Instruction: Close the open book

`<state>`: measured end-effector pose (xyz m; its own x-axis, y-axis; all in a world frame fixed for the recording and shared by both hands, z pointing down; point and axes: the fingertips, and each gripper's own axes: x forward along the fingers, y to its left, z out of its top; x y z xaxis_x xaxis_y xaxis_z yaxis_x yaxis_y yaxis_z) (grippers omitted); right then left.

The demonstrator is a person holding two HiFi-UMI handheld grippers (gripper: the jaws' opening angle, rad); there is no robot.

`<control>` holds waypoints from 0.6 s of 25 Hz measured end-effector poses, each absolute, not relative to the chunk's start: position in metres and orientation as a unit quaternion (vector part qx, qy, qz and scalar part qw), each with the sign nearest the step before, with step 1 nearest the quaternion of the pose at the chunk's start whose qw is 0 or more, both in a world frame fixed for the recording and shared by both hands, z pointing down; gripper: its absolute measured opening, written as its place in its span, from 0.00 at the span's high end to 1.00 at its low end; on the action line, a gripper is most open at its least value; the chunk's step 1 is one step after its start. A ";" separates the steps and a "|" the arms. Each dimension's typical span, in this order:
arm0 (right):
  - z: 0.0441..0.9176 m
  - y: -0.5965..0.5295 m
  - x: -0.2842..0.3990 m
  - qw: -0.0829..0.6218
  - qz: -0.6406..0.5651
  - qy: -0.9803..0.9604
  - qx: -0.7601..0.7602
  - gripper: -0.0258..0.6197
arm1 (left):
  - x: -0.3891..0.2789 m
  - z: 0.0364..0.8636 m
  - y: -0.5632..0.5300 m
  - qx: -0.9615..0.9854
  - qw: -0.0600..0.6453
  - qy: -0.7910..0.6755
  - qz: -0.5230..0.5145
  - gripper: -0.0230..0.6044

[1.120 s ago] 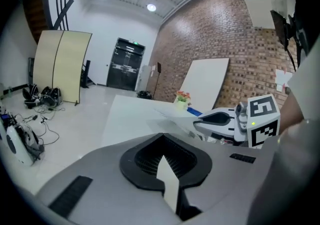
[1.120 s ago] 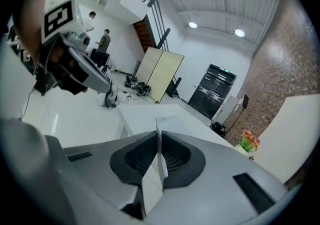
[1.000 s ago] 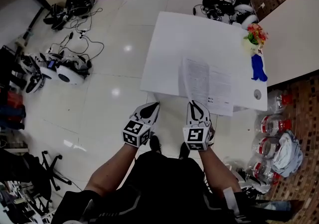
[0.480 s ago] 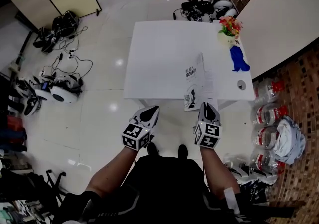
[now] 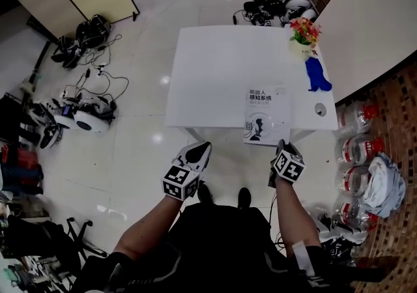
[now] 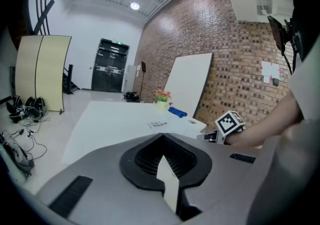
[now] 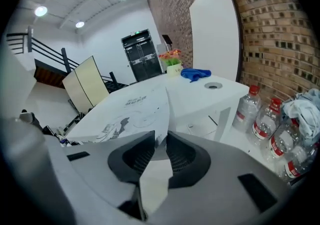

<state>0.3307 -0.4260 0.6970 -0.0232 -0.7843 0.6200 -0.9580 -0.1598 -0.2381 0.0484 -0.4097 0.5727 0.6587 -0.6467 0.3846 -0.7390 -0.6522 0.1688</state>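
The book [image 5: 267, 116] lies closed and flat at the front right of the white table [image 5: 215, 70], cover up, its near end over the table's edge. My right gripper [image 5: 281, 147] is just off the book's near right corner. In the right gripper view the book [image 7: 130, 111] runs away from the gripper [image 7: 167, 136]. Its jaws stand a narrow gap apart and are opening, with the book's corner seen in the gap and nothing pressed. My left gripper [image 5: 199, 148] hangs shut and empty in front of the table, left of the book. From it [image 6: 162, 136] the book [image 6: 157, 125] shows far off.
A flower vase [image 5: 303, 32], a blue object [image 5: 318, 75] and a small round thing [image 5: 319, 109] stand along the table's right side. Water bottles [image 5: 355, 155] crowd the floor at the right. Cables and gear [image 5: 85, 109] lie on the floor to the left.
The book went from lying open, through pages standing upright, to closed and flat. My right gripper came down and right to its near corner. The left gripper shifted slightly.
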 end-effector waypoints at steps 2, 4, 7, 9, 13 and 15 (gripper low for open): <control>0.706 -0.426 0.332 0.143 0.343 -0.633 0.679 0.88 | 0.046 0.574 -0.408 0.896 0.159 -0.387 0.150 0.96; 0.709 -0.426 0.330 0.152 0.347 -0.634 0.673 0.86 | 0.043 0.574 -0.407 0.895 0.161 -0.389 0.149 0.96; 0.710 -0.426 0.330 0.166 0.347 -0.637 0.668 0.83 | 0.042 0.574 -0.405 0.895 0.159 -0.389 0.150 0.96; 0.706 -0.424 0.333 0.190 0.337 -0.637 0.667 0.82 | 0.042 0.573 -0.406 0.894 0.155 -0.392 0.150 0.96; 0.669 -0.416 0.344 0.210 0.287 -0.644 0.678 0.82 | 0.040 0.562 -0.410 0.897 0.142 -0.393 0.145 0.96; 0.639 -0.416 0.343 0.204 0.256 -0.666 0.670 0.82 | 0.041 0.551 -0.415 0.902 0.136 -0.387 0.134 0.96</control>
<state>0.3425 -0.4162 0.6391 -0.0178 -0.7884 0.6149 -0.9974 -0.0292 -0.0663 0.0414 -0.4149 0.5512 0.6646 -0.6617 0.3471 -0.7346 -0.6636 0.1416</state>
